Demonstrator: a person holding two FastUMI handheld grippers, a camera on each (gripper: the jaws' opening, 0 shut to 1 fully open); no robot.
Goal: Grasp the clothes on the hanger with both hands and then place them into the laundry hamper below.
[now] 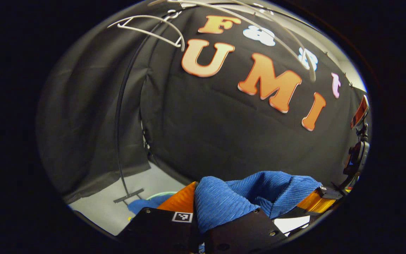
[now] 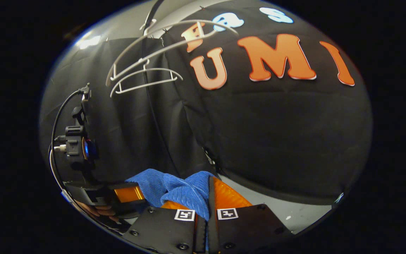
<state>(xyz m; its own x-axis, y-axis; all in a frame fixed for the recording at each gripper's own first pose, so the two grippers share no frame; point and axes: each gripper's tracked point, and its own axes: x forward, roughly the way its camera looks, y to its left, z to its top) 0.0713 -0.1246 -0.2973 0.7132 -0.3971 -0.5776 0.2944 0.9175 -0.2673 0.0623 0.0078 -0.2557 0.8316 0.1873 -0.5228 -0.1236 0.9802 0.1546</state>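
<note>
Two grippers, one garment, entries by size:
Rack: black curved pole (image 1: 118,134) on the grey floor (image 1: 100,208), standing at the booth wall.
Hangers: white, bare (image 2: 143,76), high on the rack.
Garment: blue ribbed cloth (image 1: 231,201), bunched between my grippers, off the hangers.
Hamper: pale rim (image 1: 160,194) near the pole's foot, blue cloth inside.
Left gripper (image 1: 203,211): my fingers clamped on the cloth.
Right gripper (image 2: 208,201): nearly closed, pinching a fold.
</note>
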